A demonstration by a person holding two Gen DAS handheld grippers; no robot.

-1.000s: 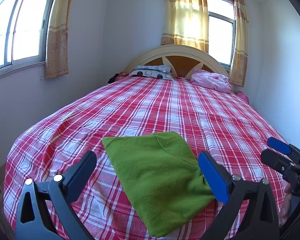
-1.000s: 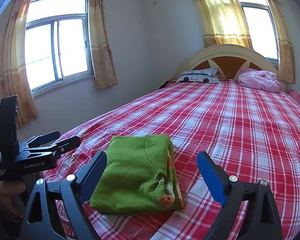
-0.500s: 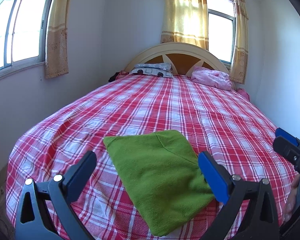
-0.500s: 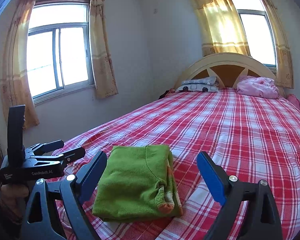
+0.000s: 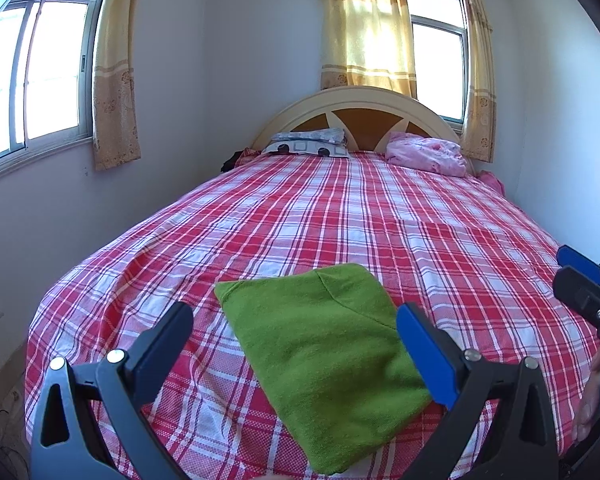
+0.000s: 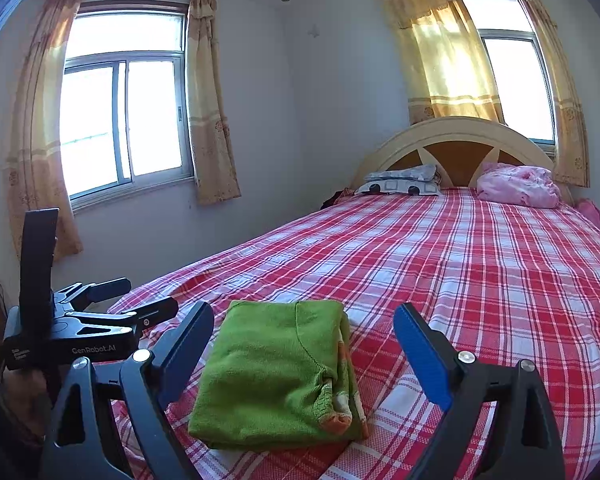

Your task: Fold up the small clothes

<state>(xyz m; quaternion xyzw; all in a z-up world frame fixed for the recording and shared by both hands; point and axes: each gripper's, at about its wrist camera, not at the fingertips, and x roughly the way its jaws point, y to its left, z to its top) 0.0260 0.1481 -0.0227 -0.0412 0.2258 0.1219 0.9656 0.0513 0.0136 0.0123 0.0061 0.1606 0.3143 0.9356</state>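
On the near end of the bed (image 5: 380,216), a folded green garment (image 5: 324,344) is being shown lying flat on the red-and-white checked sheet (image 6: 480,272). In the right wrist view, the garment (image 6: 272,368) is being presented as a compact rectangular stack, with layered edges and an orange-and-white patch exposed along its right side.

The left gripper (image 5: 296,340) is being held above and in front of the garment with its jaws spread wide; nothing is being pinched between them. The garment is being framed between the two fingers in the left wrist view, and no contact with the cloth can be made out. The right gripper (image 6: 304,344) is likewise being held with its jaws spread wide and with nothing gripped, the garment being seen between its fingers.

In the right wrist view, the left gripper (image 6: 140,296) is being seen from the side, at the left of the garment and near the edge of the bed. In the left wrist view, part of the right gripper (image 5: 584,280) is being seen at the right edge, apart from the garment.

At the far end of the bed, a patterned pillow (image 5: 308,146) and a pink bundle (image 5: 426,154) are being shown resting against the arched headboard (image 5: 360,108). Curtained windows (image 6: 128,116) are being shown on the walls.
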